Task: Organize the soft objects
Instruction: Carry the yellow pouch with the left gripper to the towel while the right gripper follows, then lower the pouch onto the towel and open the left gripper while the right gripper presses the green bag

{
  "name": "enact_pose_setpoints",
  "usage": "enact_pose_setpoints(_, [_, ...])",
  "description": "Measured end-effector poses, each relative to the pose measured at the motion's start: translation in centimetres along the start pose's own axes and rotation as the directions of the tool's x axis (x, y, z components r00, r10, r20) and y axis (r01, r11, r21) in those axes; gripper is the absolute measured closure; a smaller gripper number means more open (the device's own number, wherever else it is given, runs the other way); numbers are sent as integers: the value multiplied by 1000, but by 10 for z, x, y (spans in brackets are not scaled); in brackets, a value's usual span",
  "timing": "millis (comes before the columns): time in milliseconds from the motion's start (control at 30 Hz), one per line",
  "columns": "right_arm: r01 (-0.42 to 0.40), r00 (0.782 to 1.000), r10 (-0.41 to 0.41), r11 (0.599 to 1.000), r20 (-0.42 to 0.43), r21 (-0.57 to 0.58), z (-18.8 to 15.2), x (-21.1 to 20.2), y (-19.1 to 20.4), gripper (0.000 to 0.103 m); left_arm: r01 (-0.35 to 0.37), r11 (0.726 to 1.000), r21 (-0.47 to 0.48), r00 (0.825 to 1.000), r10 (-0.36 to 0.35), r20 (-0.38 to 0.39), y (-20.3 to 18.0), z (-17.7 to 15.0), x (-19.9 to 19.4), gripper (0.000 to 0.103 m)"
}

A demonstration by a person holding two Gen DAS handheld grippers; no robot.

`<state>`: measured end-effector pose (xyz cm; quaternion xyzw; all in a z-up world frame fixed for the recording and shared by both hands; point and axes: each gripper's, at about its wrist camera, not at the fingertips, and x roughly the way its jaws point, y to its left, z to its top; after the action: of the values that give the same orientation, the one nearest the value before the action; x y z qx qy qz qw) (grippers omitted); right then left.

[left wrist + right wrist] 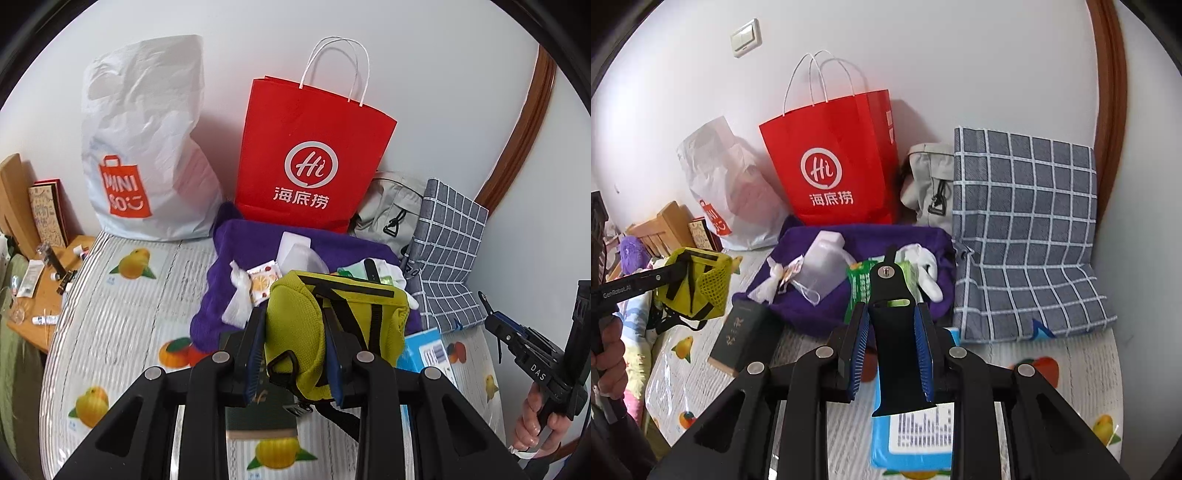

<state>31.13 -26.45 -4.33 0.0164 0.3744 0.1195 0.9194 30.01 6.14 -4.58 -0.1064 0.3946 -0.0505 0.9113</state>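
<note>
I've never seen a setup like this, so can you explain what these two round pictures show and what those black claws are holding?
No robot here: a person carries two hand-held grippers, each with a fisheye camera looking along its fingers. The left camera shows the left gripper clamping a yellow-green pouch; the person's hand grips the other tool at the edge. The right camera shows the right gripper closed on a black strap-like piece. On the fruit-print table cover lie a purple cloth, a red paper bag, a white Miniso bag and a grey checked cloth.

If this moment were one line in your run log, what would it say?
left hand-held gripper: shut on yellow-green pouch | right hand-held gripper: shut on black strap | both above purple cloth
</note>
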Motion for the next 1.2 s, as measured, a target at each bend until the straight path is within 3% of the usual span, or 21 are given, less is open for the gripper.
enact_pose_setpoints(633, [-65,998,65,997,6,-30,43,73,15,78,4,1000,-1,999,-4,-50,-3,44,80,75])
enact_pose_setpoints(800, [-83,997,82,996,-13,-27,54,98,18,77,5,1000,-15,998,-6,-65,4,52,100,75])
enact_pose_setpoints(967, [-101,994,100,994,-40,-34,57,120,22,77,50,998,-33,993,-53,-102,6,56,124,75])
enact_pose_setpoints(1200, [-112,991,108,992,-84,-50,52,150,25,77,21,1000,-11,988,-23,-150,3,54,148,75])
